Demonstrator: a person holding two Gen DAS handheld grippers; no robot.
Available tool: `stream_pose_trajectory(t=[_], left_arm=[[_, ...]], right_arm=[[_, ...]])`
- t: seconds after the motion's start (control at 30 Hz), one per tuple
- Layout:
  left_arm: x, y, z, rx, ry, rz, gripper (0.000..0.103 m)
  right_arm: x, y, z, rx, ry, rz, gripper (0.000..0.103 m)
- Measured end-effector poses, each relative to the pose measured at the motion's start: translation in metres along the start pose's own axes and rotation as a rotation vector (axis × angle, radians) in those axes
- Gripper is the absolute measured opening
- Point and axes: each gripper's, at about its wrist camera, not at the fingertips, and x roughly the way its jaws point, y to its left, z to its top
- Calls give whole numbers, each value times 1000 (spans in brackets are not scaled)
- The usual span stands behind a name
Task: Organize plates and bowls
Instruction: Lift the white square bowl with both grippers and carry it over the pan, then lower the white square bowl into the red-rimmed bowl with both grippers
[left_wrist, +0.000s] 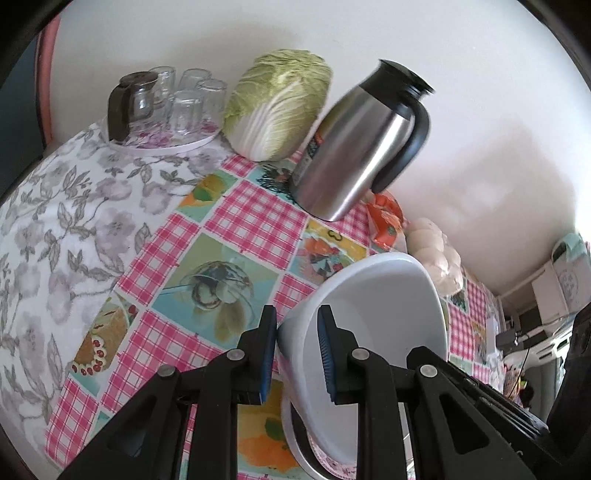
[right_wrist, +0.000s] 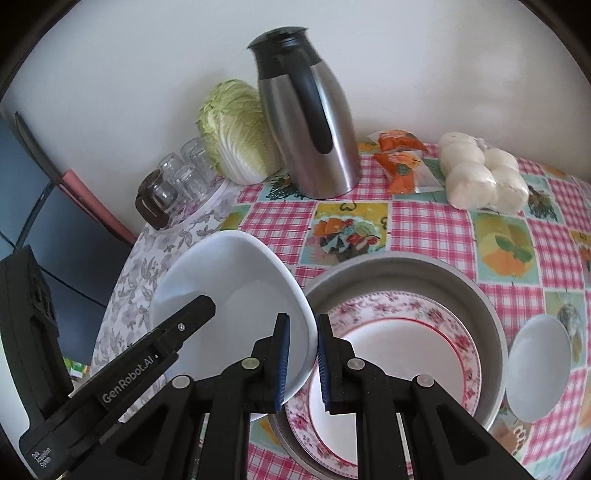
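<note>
The white bowl hangs tilted just left of the grey metal basin. A floral, red-ringed plate lies inside the basin; a small white dish leans against its right wall.

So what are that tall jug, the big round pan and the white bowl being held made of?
Jug: looks like brushed stainless steel, with a soft streaky sheen; lid and handle look like black plastic.
Pan: dull grey metal, perhaps aluminium, with matte walls.
White bowl: glossy and smooth, likely glazed ceramic, though melamine is possible.
</note>
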Motion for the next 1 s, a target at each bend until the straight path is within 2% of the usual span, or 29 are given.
stream_pose_trajectory(t=[0.23, 0.6, 1.0], left_arm=[[-7, -17, -6, 39, -11, -2, 23], [-27, -47, -15, 115, -52, -9, 23], [-40, -81, -33, 170, -72, -25, 23]], right_arm=[[-13, -20, -12, 60, -22, 40, 15], [-56, -36, -22, 107, -142, 101, 15], [-88, -66, -33, 166, -199, 114, 17]])
